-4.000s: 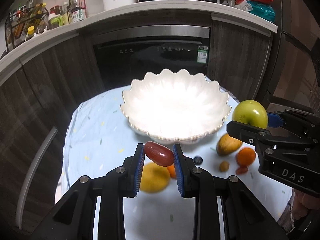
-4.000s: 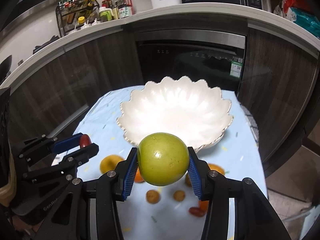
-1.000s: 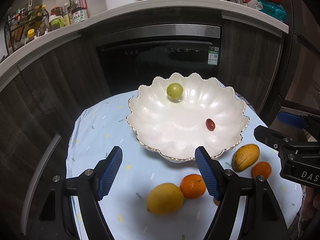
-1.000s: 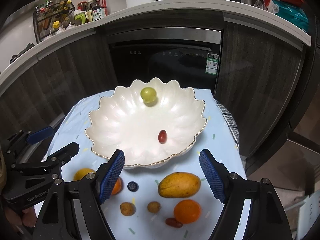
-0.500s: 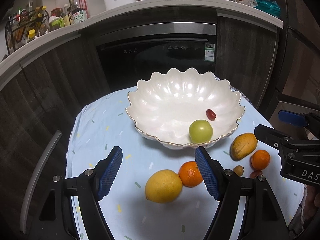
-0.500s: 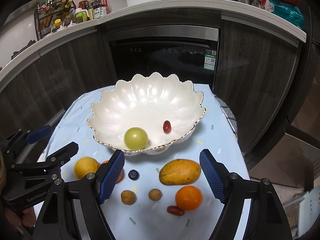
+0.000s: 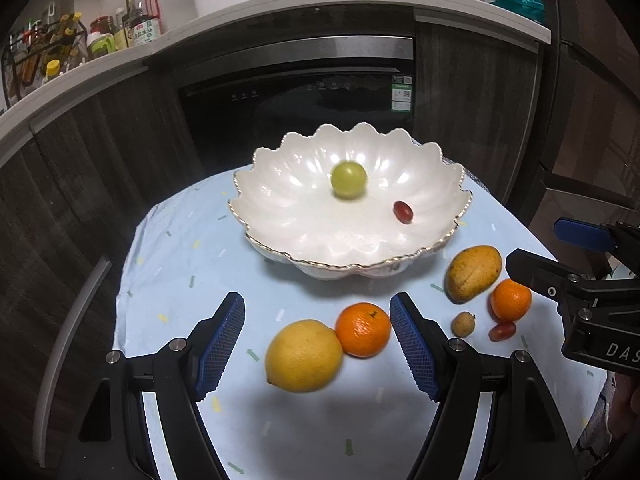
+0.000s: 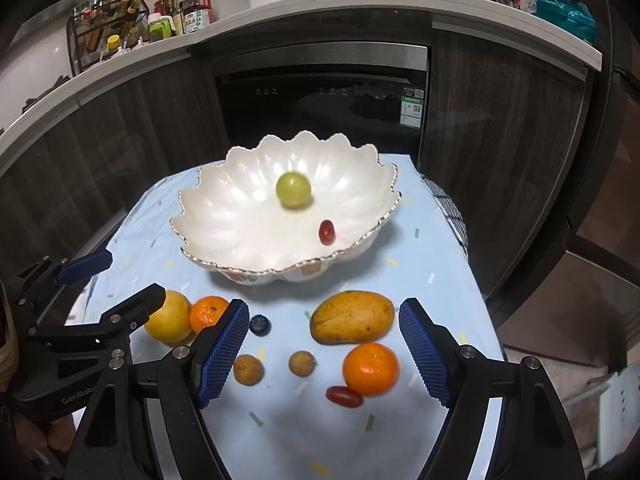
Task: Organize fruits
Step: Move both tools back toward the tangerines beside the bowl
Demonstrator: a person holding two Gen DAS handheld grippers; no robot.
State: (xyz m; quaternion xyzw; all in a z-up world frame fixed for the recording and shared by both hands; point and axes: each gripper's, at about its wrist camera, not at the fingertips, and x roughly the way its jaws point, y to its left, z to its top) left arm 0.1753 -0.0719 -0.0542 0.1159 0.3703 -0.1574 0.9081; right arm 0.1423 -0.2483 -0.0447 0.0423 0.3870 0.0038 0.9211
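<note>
Left view: apple [image 7: 348, 179] and red fruit [image 7: 403, 211] are in the bowl [image 7: 276, 216]; lemon [image 7: 303, 355] and orange [image 7: 363, 329] wait on the desk [image 7: 176, 264]; left hand-held gripper [image 7: 318, 344] gapes wide, empty.
Right view: right hand-held gripper [image 8: 322, 354] is also wide, empty; only here, the blueberry [image 8: 260, 325] shows beside the mango [image 8: 352, 322].

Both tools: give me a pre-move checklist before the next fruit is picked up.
1. Left tool open, nothing held: ok.
2. Right tool open, nothing held: ok.
3. Bowl has room; only the green apple and a red grape tomato inside: ok.
4. Apple at rest: cannot tell, it looks blurred.
5. Lemon ahead of the left tool, but touching an orange: not ok for a clean grasp.
6. Mango ahead of the right tool, apart from its neighbours: ok.
</note>
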